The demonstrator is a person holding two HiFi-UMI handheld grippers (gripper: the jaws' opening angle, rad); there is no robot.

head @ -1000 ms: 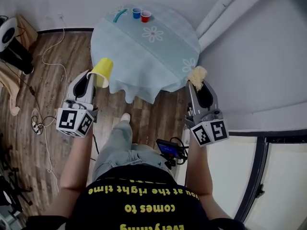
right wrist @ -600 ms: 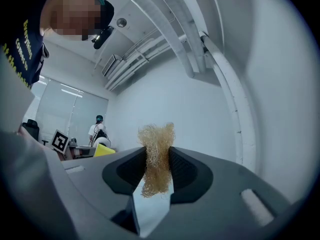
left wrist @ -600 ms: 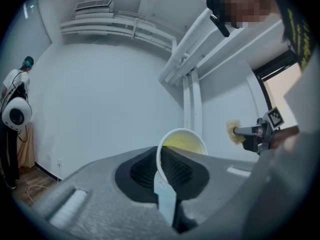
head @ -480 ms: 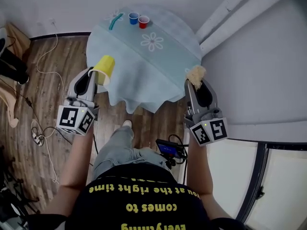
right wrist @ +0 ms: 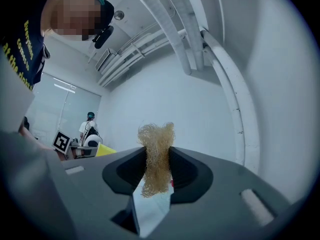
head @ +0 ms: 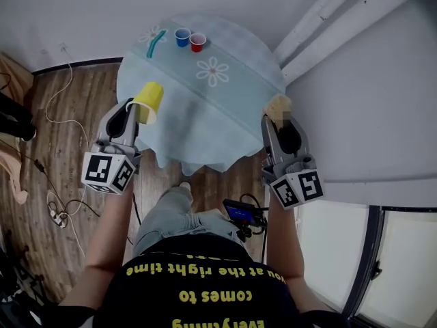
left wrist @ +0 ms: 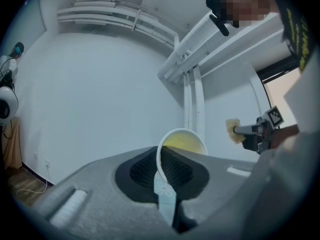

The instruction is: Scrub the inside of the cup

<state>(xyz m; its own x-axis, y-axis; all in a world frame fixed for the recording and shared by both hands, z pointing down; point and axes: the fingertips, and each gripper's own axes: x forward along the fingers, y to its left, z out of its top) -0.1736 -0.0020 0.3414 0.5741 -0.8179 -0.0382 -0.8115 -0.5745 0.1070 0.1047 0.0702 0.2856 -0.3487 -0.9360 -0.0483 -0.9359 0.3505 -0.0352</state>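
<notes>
Shirt (head: 205, 287) txt: "you at the right time"

The near and middle stretch of the round counter (head: 225, 108) is lying bare. It is giving wide room to pass between the left gripper (head: 138, 109), with the yellow cup (head: 150, 99) in its jaws, and the right gripper (head: 278, 117), with the straw-coloured scrubber (head: 278, 105) in its jaws. The gap between the two is lying open. At the far edge a blue cup (head: 182, 37) and a red cup (head: 198, 42) are standing just beside each other. A teal stick-like thing (head: 154, 44) is lying near them to the left, narrowing that end. On the right, slanted white beams (head: 311, 19) and a grey wall (head: 369, 80) are crowding the right gripper, leaving little room there. Left of the counter the wooden floor (head: 75, 115) is lying open.
</notes>
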